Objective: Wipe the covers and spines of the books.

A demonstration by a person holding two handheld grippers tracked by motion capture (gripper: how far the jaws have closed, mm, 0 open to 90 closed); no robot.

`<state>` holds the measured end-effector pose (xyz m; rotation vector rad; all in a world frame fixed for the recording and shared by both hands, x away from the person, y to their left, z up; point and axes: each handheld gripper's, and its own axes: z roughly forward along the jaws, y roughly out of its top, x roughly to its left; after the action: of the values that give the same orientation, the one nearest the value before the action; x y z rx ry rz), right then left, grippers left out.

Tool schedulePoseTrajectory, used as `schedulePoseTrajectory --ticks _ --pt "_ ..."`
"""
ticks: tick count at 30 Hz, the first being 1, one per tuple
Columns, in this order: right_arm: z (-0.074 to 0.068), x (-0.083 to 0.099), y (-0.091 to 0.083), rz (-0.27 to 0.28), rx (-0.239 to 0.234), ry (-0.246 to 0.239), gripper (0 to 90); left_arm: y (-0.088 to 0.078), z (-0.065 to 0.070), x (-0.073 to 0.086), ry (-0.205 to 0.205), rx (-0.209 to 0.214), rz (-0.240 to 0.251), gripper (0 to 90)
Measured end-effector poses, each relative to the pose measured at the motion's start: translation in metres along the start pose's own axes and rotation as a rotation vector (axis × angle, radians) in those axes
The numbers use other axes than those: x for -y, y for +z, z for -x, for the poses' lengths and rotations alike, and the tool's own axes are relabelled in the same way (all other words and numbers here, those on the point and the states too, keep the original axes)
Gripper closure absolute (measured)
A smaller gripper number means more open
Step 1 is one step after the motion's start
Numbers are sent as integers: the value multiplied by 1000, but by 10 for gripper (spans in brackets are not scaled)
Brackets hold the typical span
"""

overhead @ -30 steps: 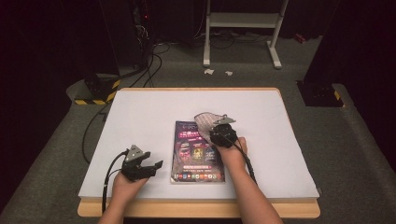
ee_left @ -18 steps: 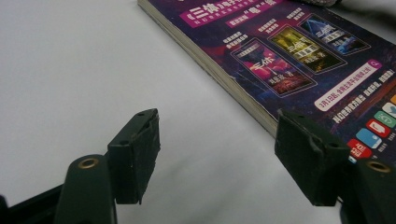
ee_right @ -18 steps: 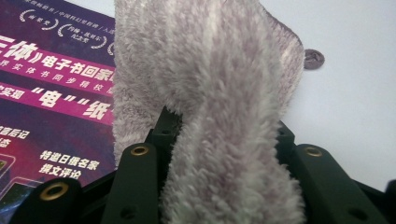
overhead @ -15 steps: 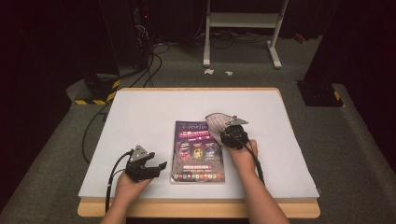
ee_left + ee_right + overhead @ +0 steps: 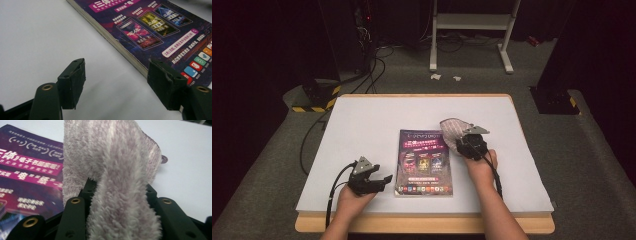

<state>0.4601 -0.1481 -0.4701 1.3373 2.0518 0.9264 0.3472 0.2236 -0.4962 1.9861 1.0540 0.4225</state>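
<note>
bench (image 5: 362,125) edge nearest; left tool (image 5: 379,181) rests wide open and empty beside the book's (image 5: 423,162) left edge. right tool (image 5: 460,142) grips a fuzzy cloth (image 5: 452,130) over the book's far right corner. bare white surface lies beyond.

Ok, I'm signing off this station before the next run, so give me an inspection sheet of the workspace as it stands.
Surface: white sheet covering the table, wooden edge showing at the front.
Job's things: purple magazine lying flat mid-table; fluffy pale cloth over its far right corner.
Clutter: nothing seen on the table.
Grippers: right gripper shut on the cloth; left gripper open, low beside the magazine's left edge.
Cables: one trailing from each gripper; a black cable hangs off the table's left side.
Surroundings: grey carpet, white stand behind, paper scraps on the floor.
</note>
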Motion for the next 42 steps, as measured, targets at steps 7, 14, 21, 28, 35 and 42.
schedulePoseTrajectory --ticks 7,14,21,28,35,42 --pt "26 30 -31 -8 57 -5 593 3 4 -1 6 13 -10 312" --pt "42 59 -49 -18 88 17 590 7 10 -2 1 37 -18 315" --pt "48 77 -51 -18 79 33 565 11 15 -2 1 52 -32 315" --pt "47 80 -48 -14 72 23 535 11 19 -3 13 48 -38 314" --pt "48 82 -48 -17 63 28 483 13 22 -2 28 48 -52 311" --pt "47 79 -50 -23 67 28 314 15 23 -1 33 49 -56 310"
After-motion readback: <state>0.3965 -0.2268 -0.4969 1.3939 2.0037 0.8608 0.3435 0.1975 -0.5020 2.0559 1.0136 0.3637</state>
